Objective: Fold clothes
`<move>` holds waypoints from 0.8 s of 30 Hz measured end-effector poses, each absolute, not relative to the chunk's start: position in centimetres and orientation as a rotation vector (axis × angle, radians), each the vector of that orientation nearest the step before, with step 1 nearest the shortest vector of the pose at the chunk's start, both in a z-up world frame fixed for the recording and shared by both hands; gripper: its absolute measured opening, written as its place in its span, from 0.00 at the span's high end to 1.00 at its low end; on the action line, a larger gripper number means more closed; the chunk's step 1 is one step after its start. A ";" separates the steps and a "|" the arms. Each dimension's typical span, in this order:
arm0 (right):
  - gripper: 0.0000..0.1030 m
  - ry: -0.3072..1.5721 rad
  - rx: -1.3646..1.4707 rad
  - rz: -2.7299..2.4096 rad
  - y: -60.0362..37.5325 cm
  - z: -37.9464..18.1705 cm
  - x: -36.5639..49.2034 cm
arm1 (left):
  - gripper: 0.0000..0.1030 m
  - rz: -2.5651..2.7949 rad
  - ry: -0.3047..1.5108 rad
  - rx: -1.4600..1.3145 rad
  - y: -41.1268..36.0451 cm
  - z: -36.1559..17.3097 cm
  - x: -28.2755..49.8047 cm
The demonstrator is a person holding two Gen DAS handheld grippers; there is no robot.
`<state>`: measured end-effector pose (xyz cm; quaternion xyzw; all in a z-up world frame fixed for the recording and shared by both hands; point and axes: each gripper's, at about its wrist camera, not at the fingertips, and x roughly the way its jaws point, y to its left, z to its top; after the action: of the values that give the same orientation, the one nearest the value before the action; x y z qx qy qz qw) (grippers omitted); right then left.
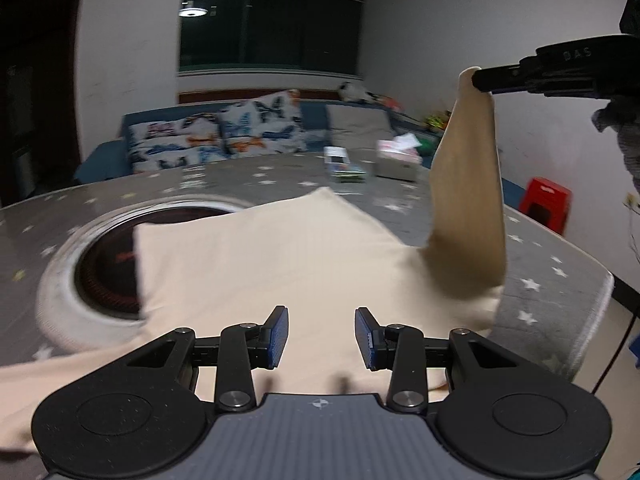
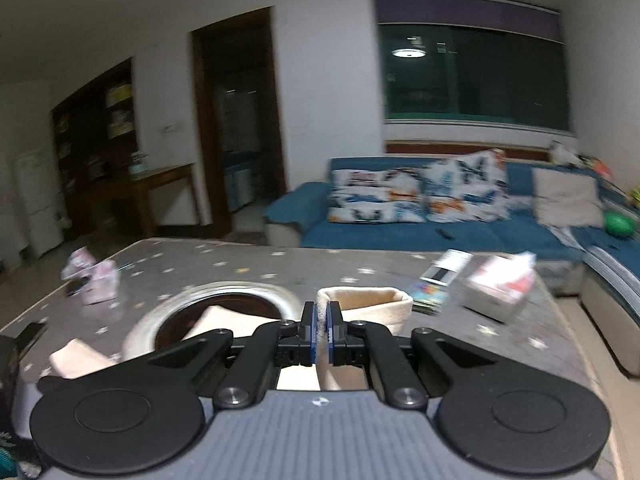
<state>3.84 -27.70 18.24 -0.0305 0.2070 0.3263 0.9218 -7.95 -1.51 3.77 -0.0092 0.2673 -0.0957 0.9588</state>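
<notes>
Your left gripper [image 1: 321, 336] hangs part-open and empty over the cream garment [image 1: 280, 264] spread on the table [image 1: 560, 280], while your right gripper [image 2: 321, 334] pinches its lifted sleeve, which could slip free or drag the unpinned body askew.

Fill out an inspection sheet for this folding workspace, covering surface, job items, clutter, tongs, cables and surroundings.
Surface: grey star-print table cover with a round recessed burner.
Job's things: cream garment spread flat, partly over the burner; one end lifted.
Clutter: tissue box, small carton and a crumpled pink pack.
Tongs: left tongs open above the garment, nothing between them; right tongs shut on the garment's lifted end.
Cables: dark cord hanging past the table's right edge.
Surroundings: blue sofa with butterfly cushions, red stool, dark window.
</notes>
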 end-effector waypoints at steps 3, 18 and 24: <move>0.96 0.435 -0.096 0.742 -24.4 18.3 3.6 | 0.56 -0.159 0.537 -0.039 -0.1 3.6 -8.9; 0.90 0.543 -0.194 0.978 -14.4 15.4 0.6 | 0.44 -0.091 0.548 -0.110 3.3 2.6 -10.9; 0.88 0.566 -0.238 0.921 -16.4 14.8 1.4 | 0.44 -0.079 0.532 -0.109 3.6 3.0 -11.1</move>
<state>1.43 -16.44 14.82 -0.1129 0.2689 0.4372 0.8508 -11.11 3.58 2.98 -0.0536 0.2629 -0.0392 0.9625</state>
